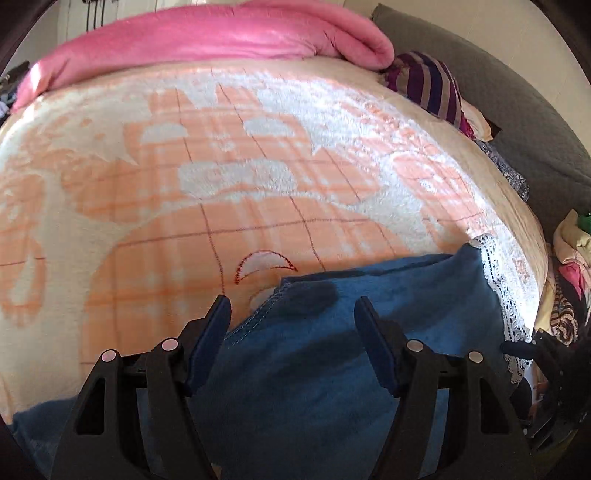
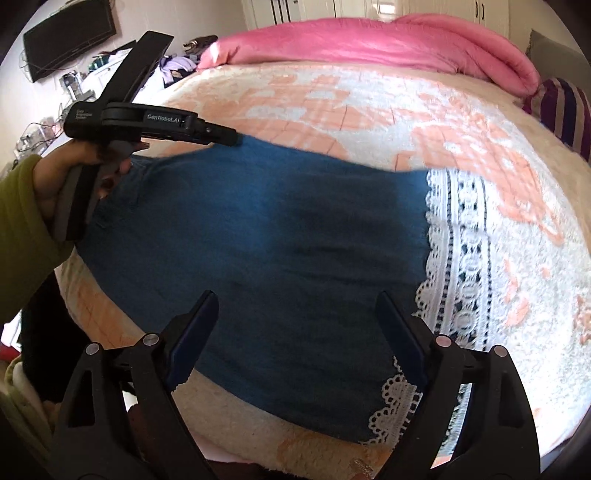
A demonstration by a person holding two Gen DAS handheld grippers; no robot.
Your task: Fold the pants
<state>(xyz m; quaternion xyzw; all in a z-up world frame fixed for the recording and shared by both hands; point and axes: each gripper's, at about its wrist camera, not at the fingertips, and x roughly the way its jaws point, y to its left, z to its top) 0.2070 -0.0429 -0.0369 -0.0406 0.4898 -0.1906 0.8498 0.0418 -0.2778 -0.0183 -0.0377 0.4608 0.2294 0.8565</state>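
A bed (image 2: pixel 480 280) fills both views, covered by a cream and peach blanket (image 1: pixel 258 155) with a grid and figure pattern. A pink duvet (image 2: pixel 369 44) lies bunched along the far edge, and a purple striped cloth (image 1: pixel 432 85) sits at the far right corner beside a grey headboard (image 1: pixel 517 103). The blue pants (image 2: pixel 277 240) lie spread flat on the blanket near the front edge, their right end trimmed with a broad band of white lace (image 2: pixel 458 258). A dark television (image 2: pixel 70 33) hangs on the wall at far left, above a cluttered shelf. A hand (image 2: pixel 55 184) in a green sleeve (image 2: pixel 22 229) holds the left gripper (image 1: pixel 291 310) at the far left corner of the pants; in its own view the fingers stand apart over the blue cloth, clamping nothing, with the left finger at the stitched hem. The right gripper (image 2: pixel 295 306) hangs over the near part of the pants, fingers wide apart, nothing between the pads; the right finger lies close to the lace. Whether either gripper's tips touch the cloth cannot be told.
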